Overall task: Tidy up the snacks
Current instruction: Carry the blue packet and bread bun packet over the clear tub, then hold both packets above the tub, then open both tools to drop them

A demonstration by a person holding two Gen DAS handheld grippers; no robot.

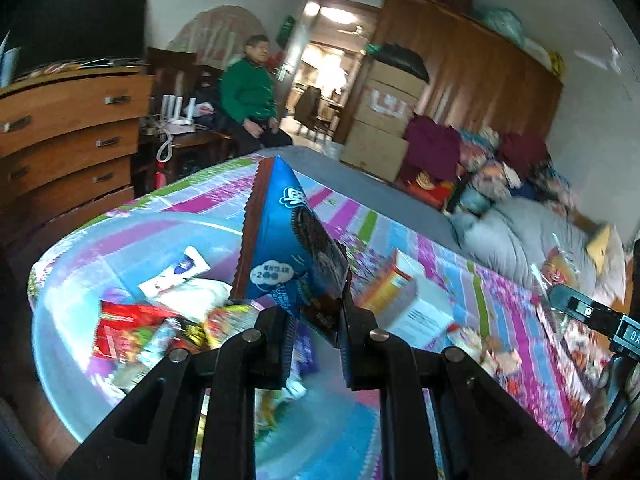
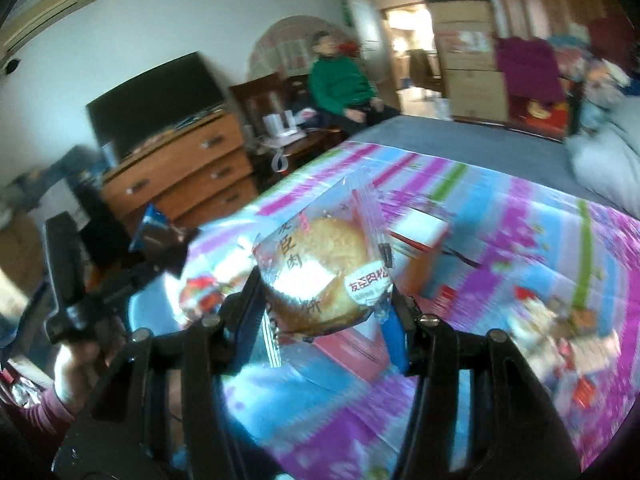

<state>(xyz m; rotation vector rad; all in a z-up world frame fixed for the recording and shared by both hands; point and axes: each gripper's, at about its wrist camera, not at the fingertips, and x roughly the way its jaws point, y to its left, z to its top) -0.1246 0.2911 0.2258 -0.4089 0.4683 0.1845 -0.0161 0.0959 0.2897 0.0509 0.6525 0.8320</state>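
left wrist view: left gripper [image 1: 314,332] is raised above the bed, fingers pinching the bottom corner of a blue cookie pack [image 1: 288,248]; the pack stands tilted up and away, clear of the surface; below it a light blue basin [image 1: 72,368] holds a loose pile of snack packets [image 1: 160,320], its rim curving at lower left near the bed corner; an orange-and-white box [image 1: 412,296] lies on the striped cloth [image 1: 500,320] just right of the fingers; the right gripper [image 1: 592,316] shows at the right edge, well apart; dresser [image 1: 68,136] stands beyond the bed's left edge, grey quilt [image 1: 512,240] bunched at far right.

right wrist view: right gripper [image 2: 324,312] is held up over the cloth, fingers clamped on both sides of a clear-wrapped round pastry [image 2: 320,268]; pastry hangs off the surface; left gripper [image 2: 132,276] sits at left with the blue pack in its tips, hand [image 2: 76,364] on the handle; basin edge below between the two tools; open striped cloth stretches right and forward, blurred; bed's far edge meets grey sheet [image 2: 460,136].
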